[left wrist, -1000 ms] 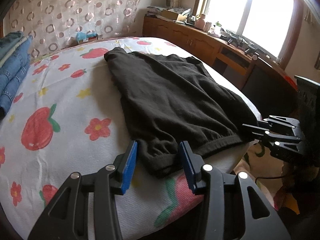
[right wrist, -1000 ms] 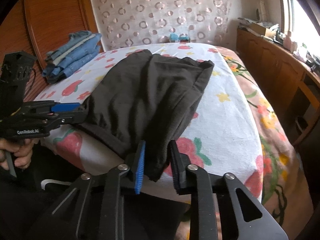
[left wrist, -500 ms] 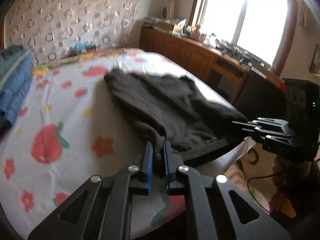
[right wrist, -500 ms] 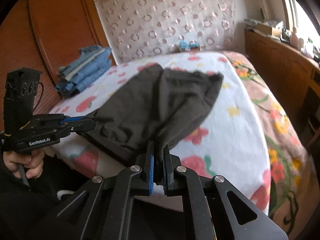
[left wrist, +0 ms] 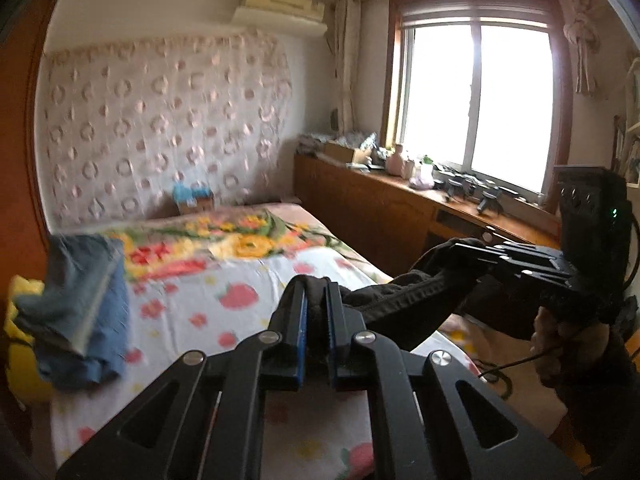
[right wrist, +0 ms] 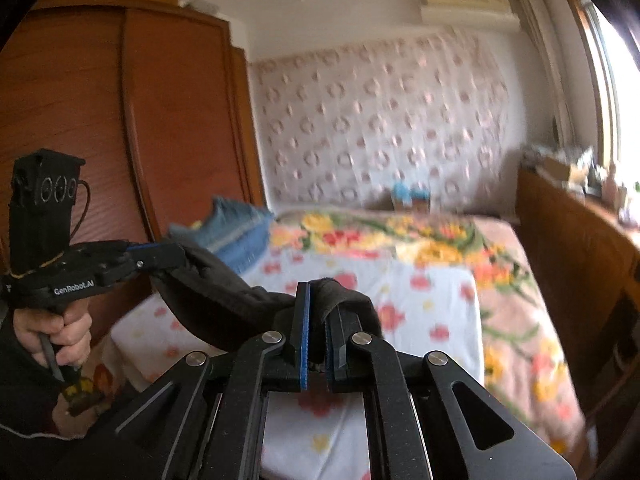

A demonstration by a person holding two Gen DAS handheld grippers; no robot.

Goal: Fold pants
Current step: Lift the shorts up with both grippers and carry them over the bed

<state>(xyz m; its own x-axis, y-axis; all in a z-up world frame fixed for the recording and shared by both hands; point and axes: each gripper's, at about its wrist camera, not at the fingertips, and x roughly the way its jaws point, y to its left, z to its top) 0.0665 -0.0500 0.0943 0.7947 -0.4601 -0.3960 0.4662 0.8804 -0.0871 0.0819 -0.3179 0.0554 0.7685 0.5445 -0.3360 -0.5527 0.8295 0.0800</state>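
**Lift the waistband level, then carry it over**

Both grippers are clamped on the dark pants [left wrist: 404, 300], one at each corner of the same hemmed edge. The left gripper [left wrist: 315, 312] has its blue pads pressed together with a bunch of cloth between them; the right gripper [right wrist: 316, 320] pinches its corner the same way, fabric spilling over the top of its jaws. The edge hangs between the two tools, raised above the near end of the bed [right wrist: 432, 300], and sags a little in the middle. The rest of the garment falls below both cameras, so how much of it lies on the flowered sheet cannot be told.

To do this step well, I judge the two hands should keep the same height and draw slightly apart, so the edge goes taut and the cloth hangs flat. The grips look bunched and near the rim of the fabric, so a jerk could pull a corner free; a steady motion suits better. The folded jeans [left wrist: 76, 304] sit at the left side of the bed, so the fold is best laid clear of them
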